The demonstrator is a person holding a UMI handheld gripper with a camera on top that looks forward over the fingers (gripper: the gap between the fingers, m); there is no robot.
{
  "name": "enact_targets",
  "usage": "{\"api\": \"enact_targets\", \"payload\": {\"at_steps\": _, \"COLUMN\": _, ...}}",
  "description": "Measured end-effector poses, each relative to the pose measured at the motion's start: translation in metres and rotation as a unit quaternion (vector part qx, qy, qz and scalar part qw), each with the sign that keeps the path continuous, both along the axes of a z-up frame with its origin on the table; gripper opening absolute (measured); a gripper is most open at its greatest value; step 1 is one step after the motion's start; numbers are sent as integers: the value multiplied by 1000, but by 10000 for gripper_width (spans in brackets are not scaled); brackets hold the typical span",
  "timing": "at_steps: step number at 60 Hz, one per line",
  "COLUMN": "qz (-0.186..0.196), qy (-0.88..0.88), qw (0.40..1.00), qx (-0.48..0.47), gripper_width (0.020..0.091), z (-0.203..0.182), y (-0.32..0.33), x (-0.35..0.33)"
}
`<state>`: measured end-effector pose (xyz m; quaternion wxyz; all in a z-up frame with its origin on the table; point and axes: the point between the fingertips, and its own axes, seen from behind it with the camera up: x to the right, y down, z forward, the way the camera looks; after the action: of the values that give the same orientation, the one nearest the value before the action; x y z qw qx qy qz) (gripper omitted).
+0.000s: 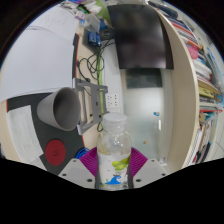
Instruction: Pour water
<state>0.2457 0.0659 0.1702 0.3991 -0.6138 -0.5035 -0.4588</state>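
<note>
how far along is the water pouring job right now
Done: the clear plastic water bottle is picked up, standing upright between the purple-padded gripper fingers, which press on its lower body. In hand: it is held just beside the grey metal cup, which lies tilted with its opening toward the bottle. Left: no tilt and no water stream show yet, so the pour itself remains.
</note>
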Motion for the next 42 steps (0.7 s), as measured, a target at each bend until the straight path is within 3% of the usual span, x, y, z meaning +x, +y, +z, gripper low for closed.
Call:
{"api": "enact_targets", "payload": {"at_steps": 23, "qz": 38, "qy": -243, "qw": 969, "qx": -34, "gripper_width": 391, "z": -11, "y": 4, "x": -5}}
{"api": "enact_targets", "payload": {"at_steps": 42, "qz": 50, "qy": -279, "qw": 958, "qx": -48, "gripper_width": 390, "z": -19, "y": 7, "x": -9}}
